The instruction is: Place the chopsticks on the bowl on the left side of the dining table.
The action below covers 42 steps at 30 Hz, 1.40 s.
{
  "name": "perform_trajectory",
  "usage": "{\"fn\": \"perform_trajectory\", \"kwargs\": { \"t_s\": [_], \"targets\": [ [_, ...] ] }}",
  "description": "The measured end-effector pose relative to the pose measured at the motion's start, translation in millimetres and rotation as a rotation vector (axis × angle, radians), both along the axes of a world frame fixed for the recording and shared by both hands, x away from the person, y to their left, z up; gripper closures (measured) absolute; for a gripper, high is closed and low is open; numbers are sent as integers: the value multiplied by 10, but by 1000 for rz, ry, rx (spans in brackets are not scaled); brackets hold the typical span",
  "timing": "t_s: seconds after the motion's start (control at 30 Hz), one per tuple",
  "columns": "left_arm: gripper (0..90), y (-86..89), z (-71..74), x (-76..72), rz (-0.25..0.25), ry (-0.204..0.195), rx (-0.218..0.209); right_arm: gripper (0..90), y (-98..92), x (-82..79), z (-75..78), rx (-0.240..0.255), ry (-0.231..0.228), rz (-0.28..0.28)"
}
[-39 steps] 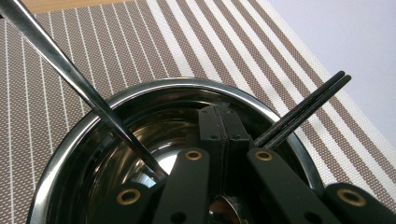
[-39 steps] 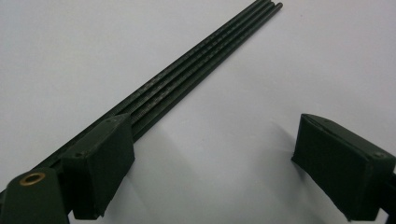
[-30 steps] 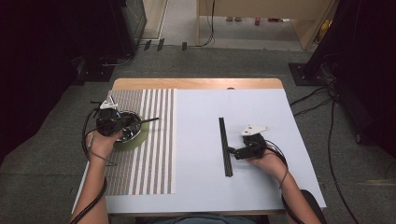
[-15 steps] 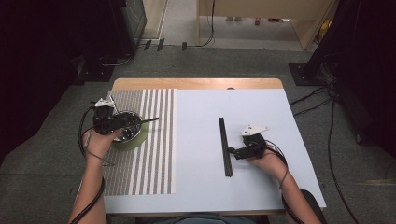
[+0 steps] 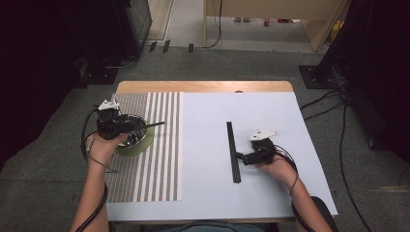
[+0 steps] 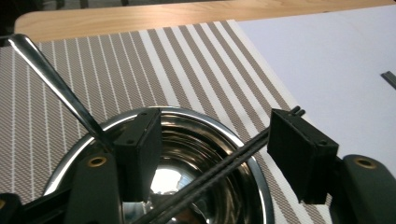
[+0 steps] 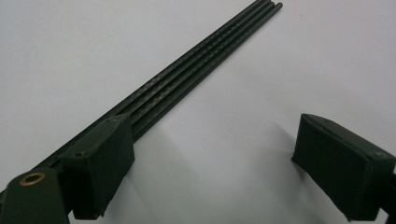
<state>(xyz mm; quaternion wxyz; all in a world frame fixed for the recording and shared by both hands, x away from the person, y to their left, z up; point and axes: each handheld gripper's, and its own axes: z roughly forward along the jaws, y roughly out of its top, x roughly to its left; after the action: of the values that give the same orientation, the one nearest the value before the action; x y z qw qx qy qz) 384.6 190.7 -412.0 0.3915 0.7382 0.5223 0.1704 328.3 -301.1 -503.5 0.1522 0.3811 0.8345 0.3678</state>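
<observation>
My left gripper (image 6: pixel 212 163) has just been opening above the steel bowl (image 6: pixel 233 140), and the black chopsticks (image 6: pixel 219 168) lie loose between its jaws across the rim. I should draw back without nudging them. A spoon handle (image 6: pixel 51 79) leans at its left. My right gripper (image 7: pixel 205 172) rests low with jaws apart, the bundle of black rods (image 7: pixel 196 70) beside its left jaw.
</observation>
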Motion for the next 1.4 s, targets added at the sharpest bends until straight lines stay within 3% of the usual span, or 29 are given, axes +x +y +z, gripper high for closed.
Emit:
{"fn": "perform_trajectory", "kwargs": {
  "t_s": [0.53, 1.4],
  "targets": [
    [318, -251, 33, -58, -50, -12, 12, 119, 0, -1, 1, -1, 1, -1],
    [301, -680, 25, -194, -162, -21, -4, 119, 0, 0, 1, -2, 1, -1]
  ]
}}
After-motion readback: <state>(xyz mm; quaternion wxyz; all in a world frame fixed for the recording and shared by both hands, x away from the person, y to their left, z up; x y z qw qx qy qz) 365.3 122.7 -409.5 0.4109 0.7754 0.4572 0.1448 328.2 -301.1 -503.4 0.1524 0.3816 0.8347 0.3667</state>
